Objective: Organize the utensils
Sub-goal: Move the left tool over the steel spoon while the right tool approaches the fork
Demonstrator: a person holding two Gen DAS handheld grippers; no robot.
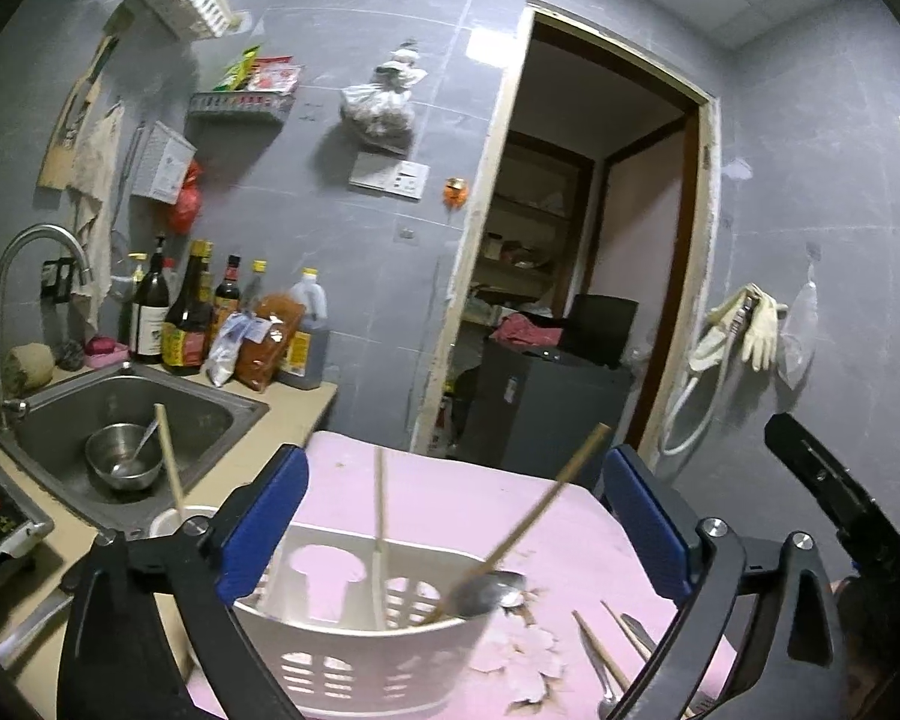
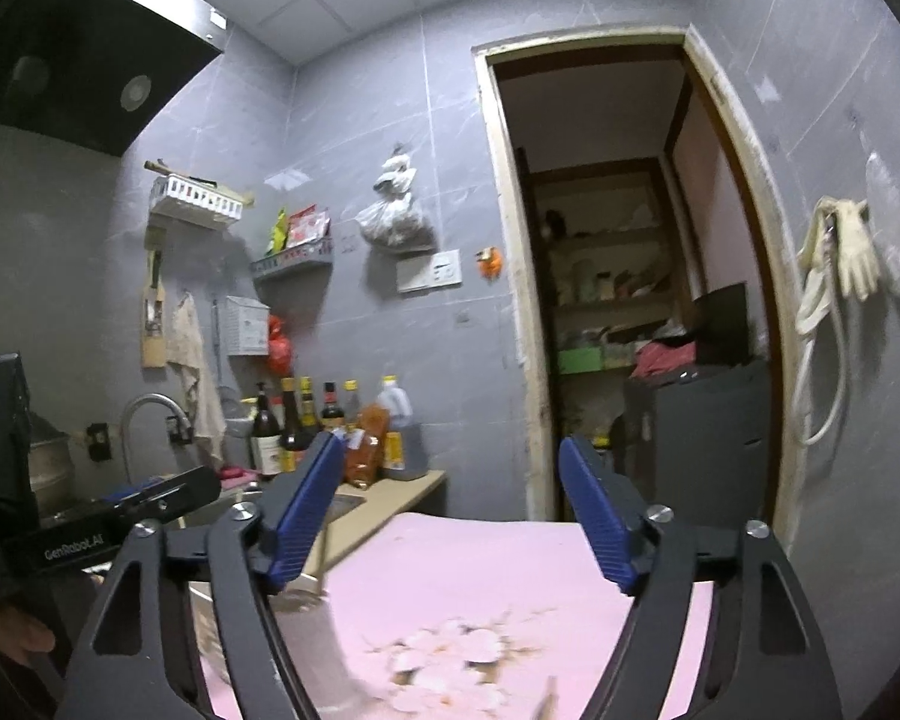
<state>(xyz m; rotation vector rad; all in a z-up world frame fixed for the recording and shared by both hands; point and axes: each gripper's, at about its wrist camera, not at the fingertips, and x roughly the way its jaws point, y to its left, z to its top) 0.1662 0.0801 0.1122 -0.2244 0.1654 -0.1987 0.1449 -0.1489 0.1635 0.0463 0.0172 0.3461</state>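
Note:
A white slotted utensil basket point(image 1: 354, 630) stands on the pink flowered cloth point(image 1: 450, 480), low between the fingers of my left gripper point(image 1: 455, 522). That gripper is open, with nothing pressed between its blue pads. In the basket stand a chopstick point(image 1: 381, 516) and a wooden-handled ladle point(image 1: 534, 516) that leans right. Loose chopsticks point(image 1: 600, 648) and a metal spoon point(image 1: 597, 678) lie on the cloth to the right. My right gripper point(image 2: 456, 516) is open over the cloth point(image 2: 480, 570), holding nothing. The basket point(image 2: 306, 606) is a grey blur at its lower left.
A steel sink point(image 1: 222, 402) at the left holds a bowl with a spoon point(image 1: 123, 456). A faucet point(image 1: 36, 252) and several sauce bottles point(image 1: 186, 312) stand behind it. A chopstick rises from a white cup point(image 1: 165, 519). An open doorway point(image 1: 570, 270) lies straight ahead.

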